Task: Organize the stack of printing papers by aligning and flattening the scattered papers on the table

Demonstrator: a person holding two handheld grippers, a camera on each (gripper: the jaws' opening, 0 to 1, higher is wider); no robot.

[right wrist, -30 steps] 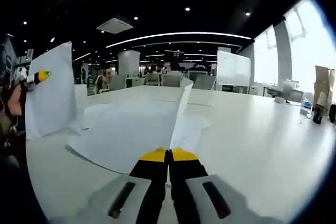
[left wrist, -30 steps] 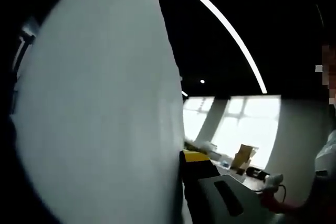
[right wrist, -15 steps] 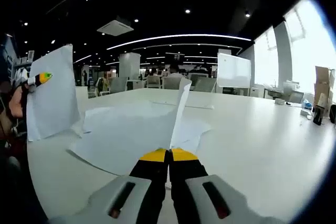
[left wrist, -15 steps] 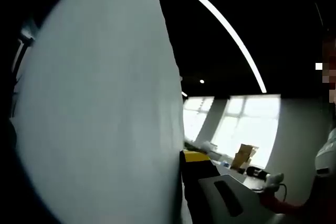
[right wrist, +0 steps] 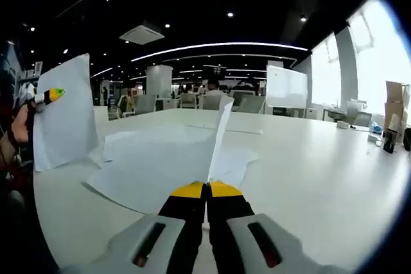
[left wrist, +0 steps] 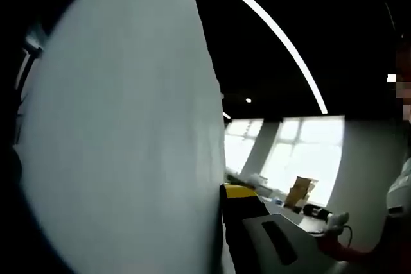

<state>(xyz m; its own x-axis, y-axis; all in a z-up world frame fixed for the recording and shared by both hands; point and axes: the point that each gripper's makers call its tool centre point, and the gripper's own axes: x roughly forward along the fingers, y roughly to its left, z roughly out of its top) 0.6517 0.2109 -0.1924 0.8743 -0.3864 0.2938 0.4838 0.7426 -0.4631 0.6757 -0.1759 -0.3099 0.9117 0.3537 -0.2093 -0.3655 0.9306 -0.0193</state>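
Jaws of the right gripper (right wrist: 206, 188) are pinched tight on a sheet (right wrist: 218, 139), standing it on edge above the loose papers (right wrist: 160, 162) sprawled over the white table (right wrist: 321, 178), likely to square it before laying it down. Further left, the left gripper (right wrist: 52, 95) holds a second sheet (right wrist: 64, 120) upright off the desk. In the left gripper view that sheet (left wrist: 122, 133) sits right against the yellow-tipped jaw, clamped. Beyond are chairs (right wrist: 209, 99) and a whiteboard (right wrist: 286, 86).
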